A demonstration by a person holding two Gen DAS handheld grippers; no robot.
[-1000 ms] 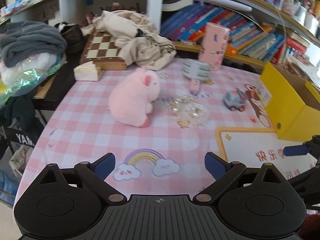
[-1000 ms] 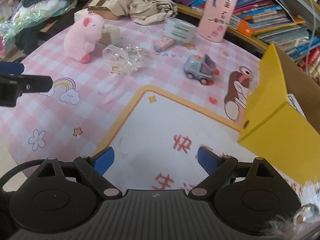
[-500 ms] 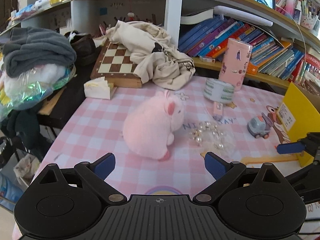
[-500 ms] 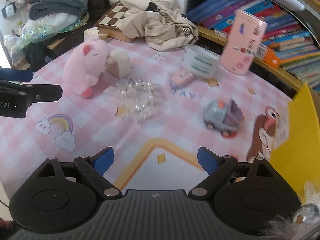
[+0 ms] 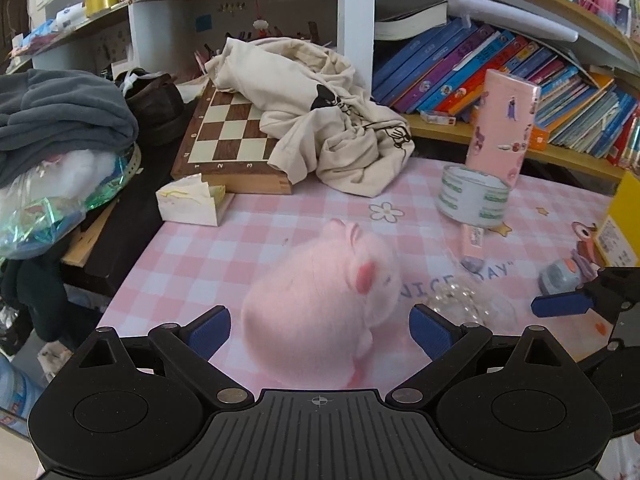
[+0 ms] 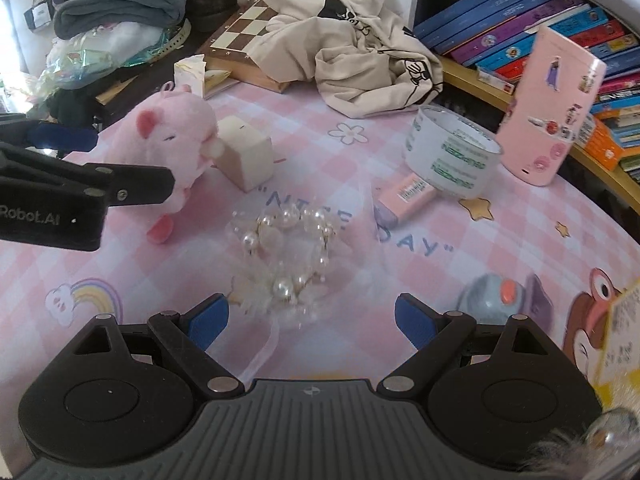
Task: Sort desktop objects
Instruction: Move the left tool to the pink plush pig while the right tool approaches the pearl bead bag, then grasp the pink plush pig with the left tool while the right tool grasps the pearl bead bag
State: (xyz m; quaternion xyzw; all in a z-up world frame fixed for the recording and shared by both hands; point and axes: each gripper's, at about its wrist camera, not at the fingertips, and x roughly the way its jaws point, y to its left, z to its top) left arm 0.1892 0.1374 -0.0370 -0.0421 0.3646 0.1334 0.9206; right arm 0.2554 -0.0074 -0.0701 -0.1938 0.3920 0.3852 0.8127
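A pink plush pig [image 5: 320,304] lies on the pink checked mat, between the open jaws of my left gripper [image 5: 320,326]; it also shows in the right wrist view [image 6: 168,144]. My right gripper [image 6: 310,318] is open just in front of a pearl hair tie in clear wrap [image 6: 292,256]. A grey toy truck [image 6: 492,296], a pink eraser [image 6: 404,196], a tape roll [image 6: 452,156], a cream block [image 6: 244,152] and a pink case [image 6: 556,108] lie around it.
A yellow box [image 5: 624,216] stands at the right edge. A chessboard [image 5: 228,136] under a beige cloth [image 5: 328,120], a paper wedge [image 5: 192,200], piled clothes [image 5: 60,112] and shelves of books [image 5: 500,72] line the back.
Both grippers moved forward over the mat. The left one closed in on the pig, now between its jaws. The right one moved up to the pearl hair tie.
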